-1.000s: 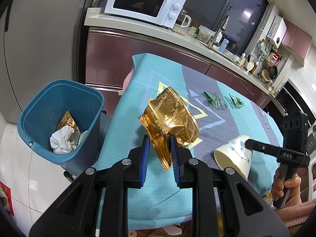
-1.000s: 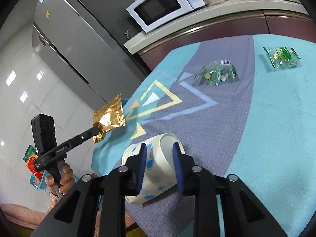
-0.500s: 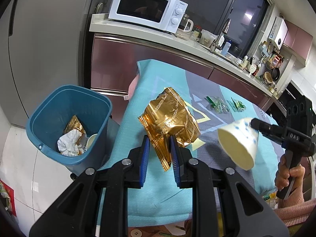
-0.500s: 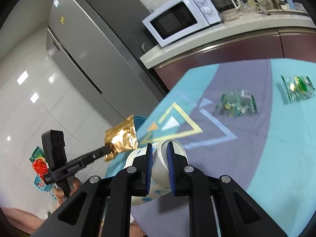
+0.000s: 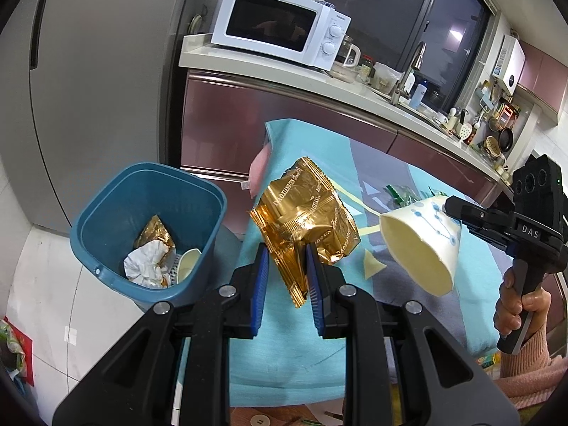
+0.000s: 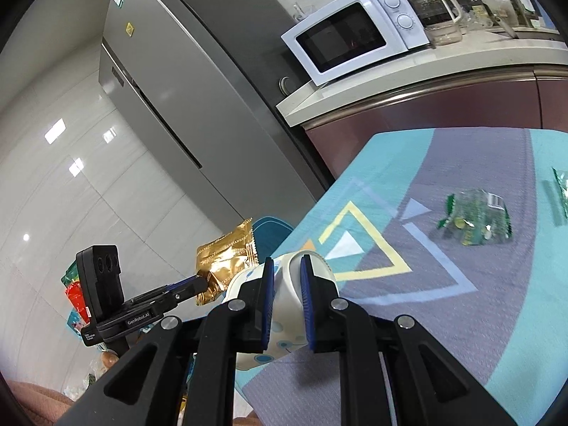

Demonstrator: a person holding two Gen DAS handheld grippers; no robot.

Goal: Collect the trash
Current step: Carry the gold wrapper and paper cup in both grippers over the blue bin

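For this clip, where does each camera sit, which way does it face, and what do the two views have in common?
Left wrist: on the left gripper, looking forward and down at its gold wrapper, the blue bin and the table; the right gripper and the hand holding it show.
Right wrist: on the right gripper, facing across its paper cup to the fridge; the left gripper shows.
Shared: wrapper, cup, table, microwave, both grippers.
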